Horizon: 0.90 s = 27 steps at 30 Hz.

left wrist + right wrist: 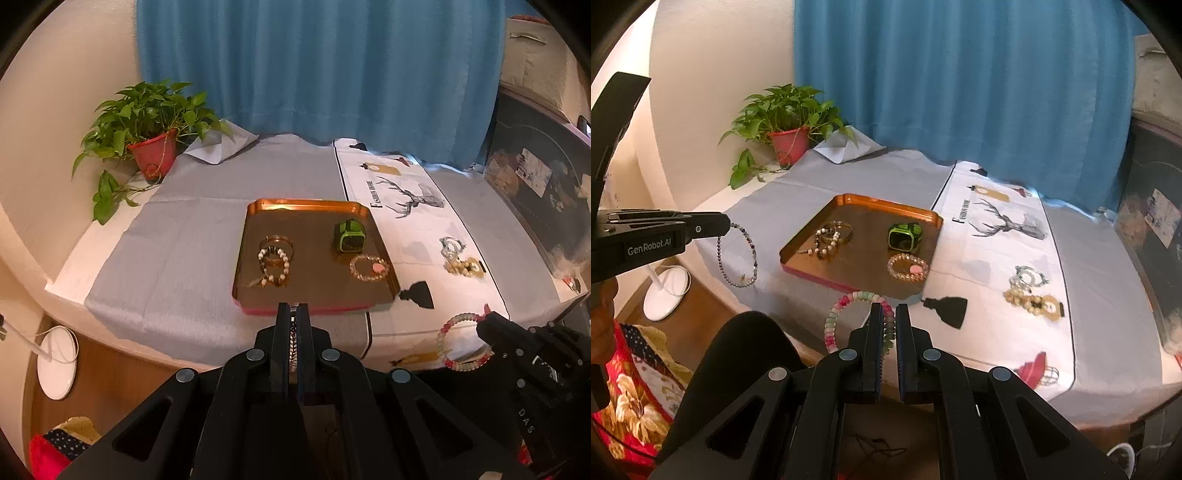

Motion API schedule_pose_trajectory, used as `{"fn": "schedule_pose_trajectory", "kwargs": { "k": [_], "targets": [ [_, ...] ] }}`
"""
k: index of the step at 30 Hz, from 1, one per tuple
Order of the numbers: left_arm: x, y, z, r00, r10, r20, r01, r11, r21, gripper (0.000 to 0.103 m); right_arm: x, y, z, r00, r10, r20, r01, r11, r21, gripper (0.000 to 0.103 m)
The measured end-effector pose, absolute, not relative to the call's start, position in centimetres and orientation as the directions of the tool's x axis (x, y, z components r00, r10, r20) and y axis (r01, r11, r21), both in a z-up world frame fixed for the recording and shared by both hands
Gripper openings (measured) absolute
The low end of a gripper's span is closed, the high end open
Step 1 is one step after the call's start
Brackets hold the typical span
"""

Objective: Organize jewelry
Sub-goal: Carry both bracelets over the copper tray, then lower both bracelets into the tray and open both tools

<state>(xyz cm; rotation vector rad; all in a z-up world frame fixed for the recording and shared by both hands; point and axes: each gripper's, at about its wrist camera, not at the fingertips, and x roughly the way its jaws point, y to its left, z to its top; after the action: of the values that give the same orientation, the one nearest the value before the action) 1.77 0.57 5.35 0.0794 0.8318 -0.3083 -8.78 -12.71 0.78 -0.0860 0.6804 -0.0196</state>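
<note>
A copper tray (306, 202) (886, 202) lies on the grey cloth. In it are a white-and-dark bead bracelet (274, 264) over a gold bangle, a green watch (349, 236) (905, 236) and a clear bead bracelet (369, 267) (908, 267) with a pink charm. My left gripper (293, 306) (728, 225) is shut on a thin dark bead bracelet (738, 258), which hangs left of the tray. My right gripper (890, 306) (484, 325) is shut on a pink-and-pale bead bracelet (846, 314) (460, 341), held in front of the tray's near edge.
More jewelry (460, 258) (1030, 291) lies on the white deer-print cloth (1004, 225) right of the tray. A potted plant (151, 147) stands at the back left by the blue curtain. A white round stand base (57, 362) sits on the floor at left.
</note>
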Motion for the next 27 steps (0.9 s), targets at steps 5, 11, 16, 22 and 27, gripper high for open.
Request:
{"fn": "schedule_pose_trajectory", "kwargs": {
  "k": [5, 11, 16, 22, 27],
  "targets": [
    [4.5, -0.1, 4.8, 0.619, -0.248, -0.745, 0.313, 0.948, -0.056, 0.001, -5.8, -13.0, 0.4, 0.773, -0.037, -0.633, -0.016, 0.997, -0.078, 0.006],
    [8.2, -1.0, 3.9, 0.593, -0.268, -0.759, 0.330, 0.941, -0.075, 0.001, -1.8, -13.4, -0.3, 0.767, -0.025, -0.641, -0.020, 0.998, -0.062, 0.006],
    [11.3, -1.9, 2.6, 0.572, -0.275, -0.773, 0.335, 0.938, -0.085, 0.001, 1.5, -14.0, -1.1, 0.761, -0.016, -0.649, -0.022, 0.998, -0.051, 0.006],
    [14.5, -2.9, 0.1, 0.540, -0.268, -0.798, 0.337, 0.938, -0.087, 0.001, 5.4, -14.2, -2.7, 0.744, -0.004, -0.668, -0.026, 0.999, -0.035, 0.006],
    [16.4, -3.6, -2.0, 0.507, -0.266, -0.820, 0.340, 0.936, -0.093, 0.001, 7.7, -14.8, -4.4, 0.724, 0.005, -0.690, -0.021, 1.000, -0.015, 0.006]
  ]
}}
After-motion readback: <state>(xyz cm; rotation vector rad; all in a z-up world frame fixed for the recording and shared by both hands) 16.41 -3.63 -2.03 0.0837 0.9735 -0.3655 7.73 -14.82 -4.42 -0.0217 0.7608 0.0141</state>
